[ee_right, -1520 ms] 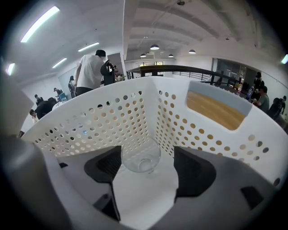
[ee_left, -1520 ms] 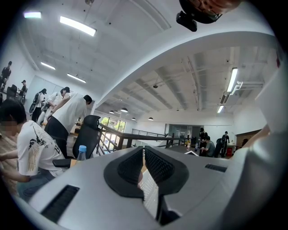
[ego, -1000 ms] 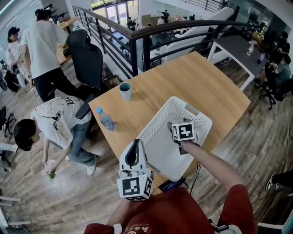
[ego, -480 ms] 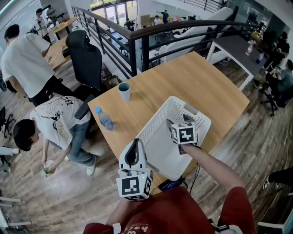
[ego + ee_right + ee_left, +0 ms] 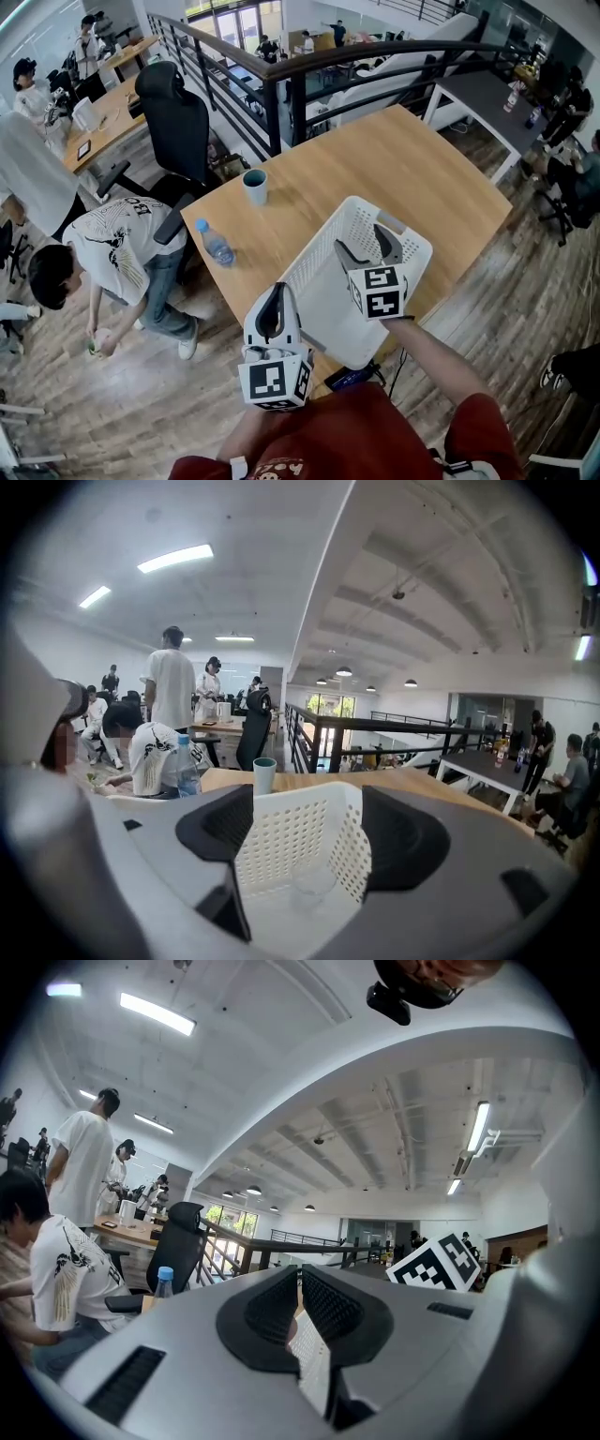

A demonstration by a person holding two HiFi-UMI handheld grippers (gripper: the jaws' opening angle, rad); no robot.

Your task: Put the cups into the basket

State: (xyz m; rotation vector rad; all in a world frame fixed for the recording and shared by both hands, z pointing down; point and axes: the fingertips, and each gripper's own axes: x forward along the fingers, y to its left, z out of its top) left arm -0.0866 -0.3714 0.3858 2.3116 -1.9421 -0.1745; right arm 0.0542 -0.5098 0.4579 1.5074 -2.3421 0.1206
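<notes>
A white perforated basket [image 5: 316, 251] stands on the wooden table [image 5: 394, 169] near its front edge. A teal cup [image 5: 255, 186] stands upright on the table, to the far left of the basket and apart from it. My right gripper [image 5: 364, 247] hangs over the basket, open, with nothing between its fingers. Through its jaws I see the basket's wall [image 5: 291, 841], a clear cup [image 5: 313, 885] on the basket floor, and the teal cup [image 5: 264, 773] beyond. My left gripper [image 5: 274, 292] is at the basket's near left corner, shut and empty.
A water bottle [image 5: 216, 244] with a blue cap lies by the table's left edge. A black office chair [image 5: 173, 117] and a railing [image 5: 281, 84] stand behind the table. A person in a white shirt [image 5: 112, 248] bends down at the left. A dark device [image 5: 349, 379] lies at the front edge.
My right gripper has drawn back a little toward me over the basket, and its open jaws now show. The standing person in white at the left has walked out of view.
</notes>
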